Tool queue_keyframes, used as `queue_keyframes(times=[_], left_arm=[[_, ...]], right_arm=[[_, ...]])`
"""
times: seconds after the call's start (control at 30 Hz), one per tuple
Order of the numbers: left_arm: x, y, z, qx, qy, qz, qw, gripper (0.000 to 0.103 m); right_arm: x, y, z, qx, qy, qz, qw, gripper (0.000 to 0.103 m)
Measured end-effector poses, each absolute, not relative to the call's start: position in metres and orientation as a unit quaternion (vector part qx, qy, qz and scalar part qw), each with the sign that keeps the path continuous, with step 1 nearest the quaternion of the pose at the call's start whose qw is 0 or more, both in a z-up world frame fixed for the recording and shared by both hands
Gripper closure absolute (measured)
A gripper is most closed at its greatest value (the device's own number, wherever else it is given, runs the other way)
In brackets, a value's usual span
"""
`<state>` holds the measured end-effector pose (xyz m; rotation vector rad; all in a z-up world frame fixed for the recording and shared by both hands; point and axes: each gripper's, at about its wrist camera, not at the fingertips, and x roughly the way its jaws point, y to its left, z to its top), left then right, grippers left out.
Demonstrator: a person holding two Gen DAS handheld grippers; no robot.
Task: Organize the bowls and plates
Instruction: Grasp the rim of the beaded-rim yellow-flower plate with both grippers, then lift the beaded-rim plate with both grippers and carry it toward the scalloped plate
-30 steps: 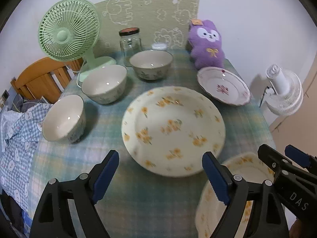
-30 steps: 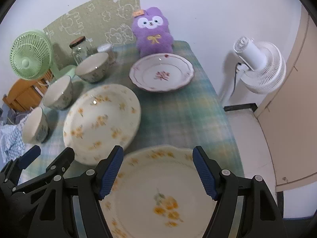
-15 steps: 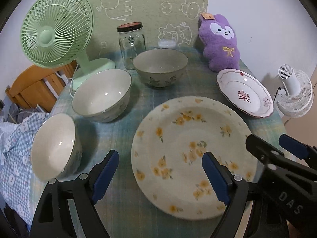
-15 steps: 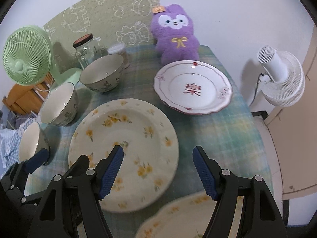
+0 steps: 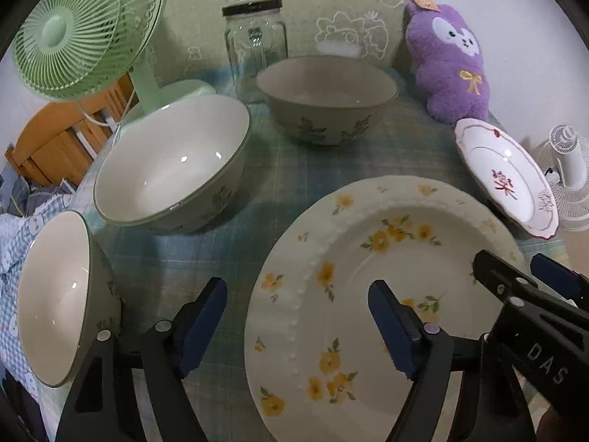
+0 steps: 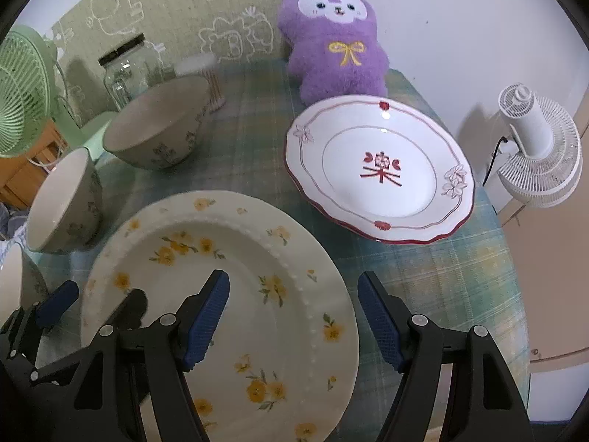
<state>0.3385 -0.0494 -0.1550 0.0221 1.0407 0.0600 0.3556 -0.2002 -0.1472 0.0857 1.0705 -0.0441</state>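
A cream plate with yellow flowers (image 5: 368,258) (image 6: 221,258) lies on the checked tablecloth just below both grippers. My left gripper (image 5: 298,326) hangs over its left rim, jaws closing, the rim between them but untouched. My right gripper (image 6: 292,318) stands open over the plate's right rim, pads clear of it. A white plate with red trim (image 6: 379,169) lies behind on the right. Three green-rimmed bowls stand to the left: near (image 5: 55,294), middle (image 5: 173,162) and far (image 5: 327,99).
A green fan (image 5: 84,25), a glass jar (image 5: 256,37) and a purple plush toy (image 6: 331,33) line the back of the table. A white fan (image 6: 537,147) stands on the floor past the right table edge. A wooden chair (image 5: 48,140) is at the left.
Both grippers have moved forward and down over the table. The second yellow-flower plate at the front has dropped out of view. The left jaws stand a little narrower.
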Motion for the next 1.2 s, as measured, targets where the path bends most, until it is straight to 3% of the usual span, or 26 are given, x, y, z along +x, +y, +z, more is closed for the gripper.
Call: queue_keyframes(times=[0.2, 0.47, 1.2], left_arm=[[0.34, -0.042, -0.162, 0.006, 0.508, 0.03, 0.861, 0.032], [0.337, -0.053, -0.162, 0.009, 0.509, 0.02, 0.861, 0.038], [0.317, -0.055, -0.134, 0.019, 0.498, 0.024, 0.867, 0.039]], right_arm=[[0.358, -0.203, -0.156, 0.05, 0.52, -0.021, 0.853, 0.028], [0.36, -0.202, -0.162, 0.036, 0.529, -0.034, 0.847, 0.044], [0.33, -0.201, -0.133, 0.032, 0.532, -0.056, 0.845, 0.044]])
